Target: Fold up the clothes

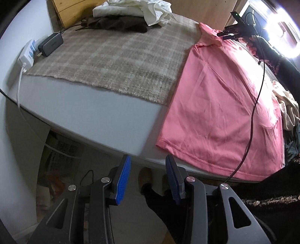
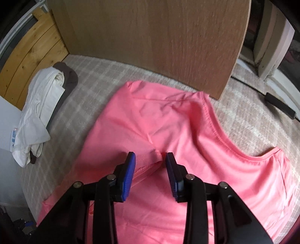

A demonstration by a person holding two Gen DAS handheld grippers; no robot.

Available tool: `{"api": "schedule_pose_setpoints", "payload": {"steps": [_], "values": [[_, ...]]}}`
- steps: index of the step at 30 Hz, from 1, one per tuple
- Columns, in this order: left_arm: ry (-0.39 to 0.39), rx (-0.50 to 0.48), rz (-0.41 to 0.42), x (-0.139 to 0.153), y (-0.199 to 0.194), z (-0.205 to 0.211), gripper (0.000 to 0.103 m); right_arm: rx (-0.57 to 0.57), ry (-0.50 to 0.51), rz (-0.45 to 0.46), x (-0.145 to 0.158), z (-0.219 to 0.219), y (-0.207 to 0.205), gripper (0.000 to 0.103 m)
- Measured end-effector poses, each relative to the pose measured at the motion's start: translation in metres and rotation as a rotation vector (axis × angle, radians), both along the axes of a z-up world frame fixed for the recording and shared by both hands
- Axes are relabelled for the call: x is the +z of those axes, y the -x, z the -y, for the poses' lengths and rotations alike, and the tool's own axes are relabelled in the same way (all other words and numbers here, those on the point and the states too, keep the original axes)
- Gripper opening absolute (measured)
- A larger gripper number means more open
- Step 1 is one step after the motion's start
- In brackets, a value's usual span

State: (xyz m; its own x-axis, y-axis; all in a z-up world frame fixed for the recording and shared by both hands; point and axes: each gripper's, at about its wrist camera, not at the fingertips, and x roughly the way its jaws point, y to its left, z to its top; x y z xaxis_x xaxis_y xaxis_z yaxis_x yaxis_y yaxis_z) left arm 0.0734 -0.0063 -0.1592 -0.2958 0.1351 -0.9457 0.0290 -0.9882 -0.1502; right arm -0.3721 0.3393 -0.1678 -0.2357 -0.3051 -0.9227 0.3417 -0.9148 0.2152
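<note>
White tabletop (image 1: 90,112) fills the left wrist view, its near edge curving above a dim floor. At the far left a white power strip (image 1: 27,53) sits at the table's edge, with a black adapter (image 1: 50,44) plugged in just beside it. A beige checked mat (image 1: 120,62) covers most of the surface. At the back of the mat lies a dark brown garment (image 1: 120,23) with crumpled white clothes (image 1: 135,9) piled on top, in front of a wooden board (image 2: 150,43). Further right, the pink T-shirt (image 1: 221,105) lies spread out, partly on the mat and partly on the bare table, its hem reaching the near edge. The left gripper (image 1: 148,165) hangs off the table's near edge, just left of the hem, jaws apart with nothing between the blue pads. At the far corner of the shirt, the right gripper (image 1: 227,33) shows in the same view, touching the fabric near the collar. A thin black cable (image 1: 260,90) trails across the shirt. At the far right more clothes (image 1: 286,108) are heaped.

In the right wrist view, the white pile (image 2: 37,114) lies at the left and the pink T-shirt (image 2: 168,127) fills the middle, its neckline curving to the right. The right gripper (image 2: 150,159) stands with jaws apart, a raised fold of pink fabric lying between the pads; whether the pads touch it I cannot tell.
</note>
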Motion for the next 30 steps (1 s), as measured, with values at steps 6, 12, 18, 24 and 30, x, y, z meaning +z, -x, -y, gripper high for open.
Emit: {"api": "schedule_pose_setpoints", "payload": {"steps": [6,12,18,24,30], "values": [[-0.046,-0.047,-0.029,0.001,0.013,-0.008,0.037,0.039,-0.004,0.009,-0.002,0.008,-0.006,0.032],[-0.108,-0.047,-0.010,-0.004,0.021,-0.007,0.037,0.031,0.017,0.028,-0.002,0.013,-0.002,0.032],[-0.146,-0.060,-0.001,0.006,0.010,-0.005,0.039,-0.011,0.049,0.056,-0.001,0.012,0.003,0.032],[-0.138,-0.062,0.006,0.003,0.021,-0.003,0.044,-0.016,0.028,0.051,-0.004,0.014,0.001,0.032],[-0.151,-0.074,0.023,-0.003,0.026,-0.002,0.048,-0.011,-0.007,0.013,-0.004,0.020,-0.001,0.016]]}}
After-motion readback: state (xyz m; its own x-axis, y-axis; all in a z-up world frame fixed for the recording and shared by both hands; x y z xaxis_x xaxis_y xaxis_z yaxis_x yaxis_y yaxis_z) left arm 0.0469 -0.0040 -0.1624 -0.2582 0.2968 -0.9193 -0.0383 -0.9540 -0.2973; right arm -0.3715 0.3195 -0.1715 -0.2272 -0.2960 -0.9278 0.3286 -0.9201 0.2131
